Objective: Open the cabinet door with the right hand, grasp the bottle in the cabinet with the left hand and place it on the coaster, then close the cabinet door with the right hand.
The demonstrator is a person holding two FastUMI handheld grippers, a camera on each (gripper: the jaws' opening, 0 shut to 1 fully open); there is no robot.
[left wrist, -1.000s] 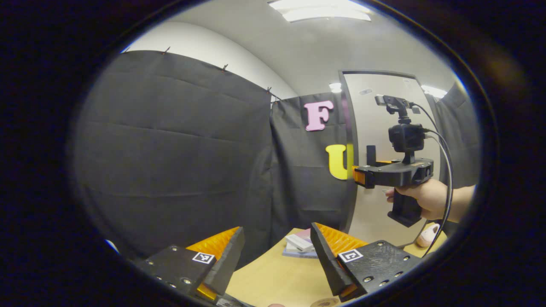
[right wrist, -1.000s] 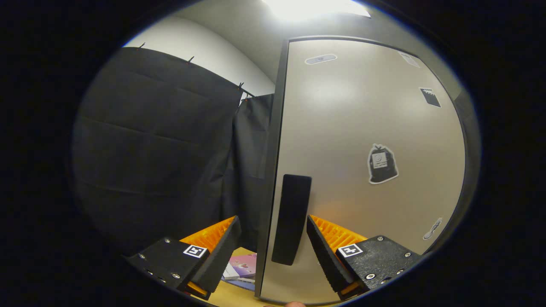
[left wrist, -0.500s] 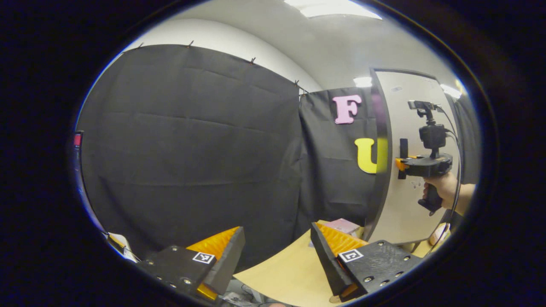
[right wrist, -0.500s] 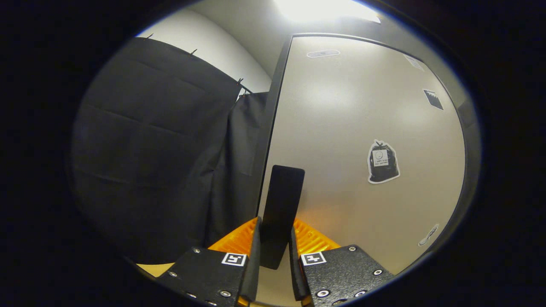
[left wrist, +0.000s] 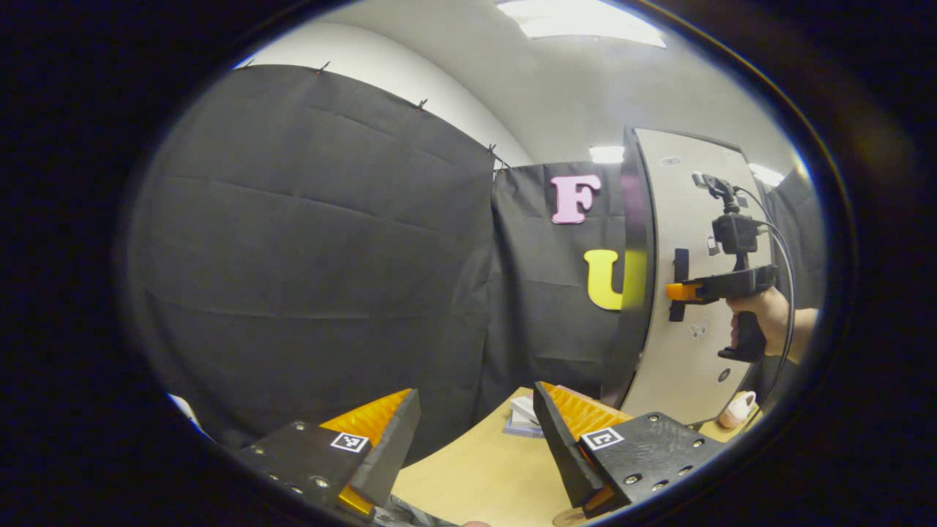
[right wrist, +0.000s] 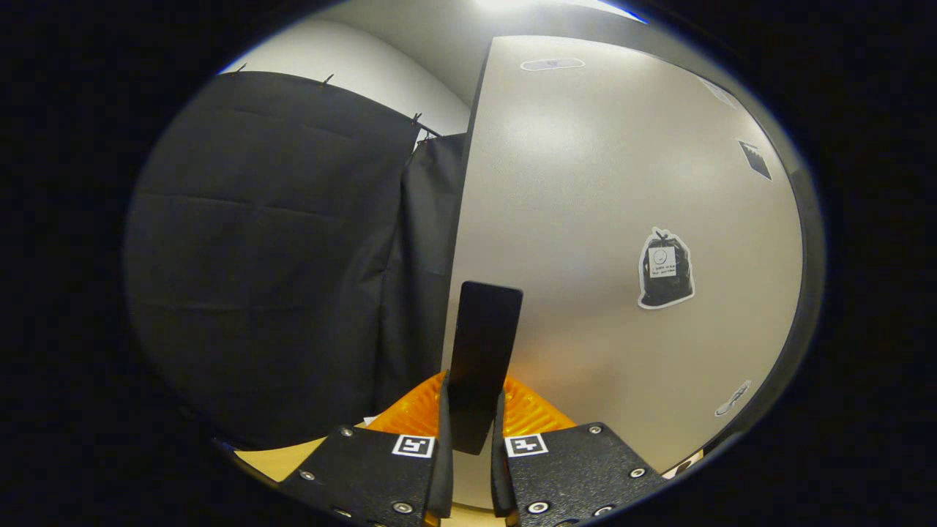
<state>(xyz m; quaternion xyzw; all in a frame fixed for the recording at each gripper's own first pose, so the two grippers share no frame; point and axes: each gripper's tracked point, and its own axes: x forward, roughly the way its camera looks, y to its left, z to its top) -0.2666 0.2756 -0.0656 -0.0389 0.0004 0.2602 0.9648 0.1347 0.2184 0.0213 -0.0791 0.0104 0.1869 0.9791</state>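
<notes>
In the right gripper view my right gripper is shut on the black upright handle of the pale cabinet door. The left gripper view shows that same gripper farther off, held by a hand, clamped on the handle of the door, which stands swung out a little with its dark edge toward me. My left gripper hangs open above the wooden table, nothing between its fingers. The bottle stays hidden behind the door. A sliver of the round coaster peeks in at the bottom edge.
Flat books or boxes lie stacked on the table near the door's foot. A small pale pink object sits on the table right of the door. Black cloth walls close the left and back.
The right gripper closed on the door handle and has drawn the door outward, so its dark edge now shows. The left gripper view has swung slightly.
</notes>
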